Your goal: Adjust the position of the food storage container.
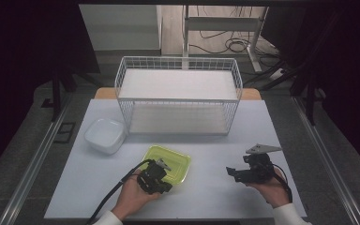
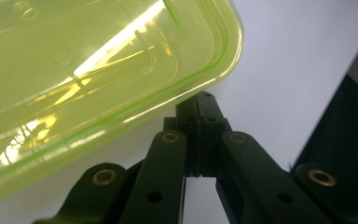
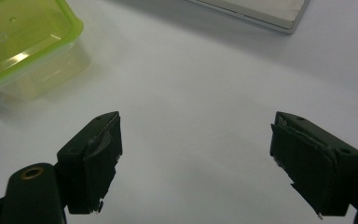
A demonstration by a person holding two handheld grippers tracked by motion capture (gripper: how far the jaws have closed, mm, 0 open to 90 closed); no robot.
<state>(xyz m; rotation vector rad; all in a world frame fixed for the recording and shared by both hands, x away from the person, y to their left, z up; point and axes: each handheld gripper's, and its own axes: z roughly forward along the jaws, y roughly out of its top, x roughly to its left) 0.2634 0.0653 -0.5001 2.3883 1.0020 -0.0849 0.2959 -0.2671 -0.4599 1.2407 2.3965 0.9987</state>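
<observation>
Left tool (image 1: 161, 174) is sitting at the near rim of the yellow-green plastic container (image 1: 174, 161), jaws pressed together with nothing visibly between them; in the left gripper view the tips are lying just under the container's edge. Container is resting on the white desk (image 1: 215, 187), in front of the wire basket (image 1: 178, 93). Right tool (image 3: 196, 154) is hovering well apart, jaws spread wide, gripping nothing.

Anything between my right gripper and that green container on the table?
Nothing visible. The right gripper is open, and bare table lies between its fingers and the green container. The left gripper, fingers shut, sits at the container's near rim.
</observation>
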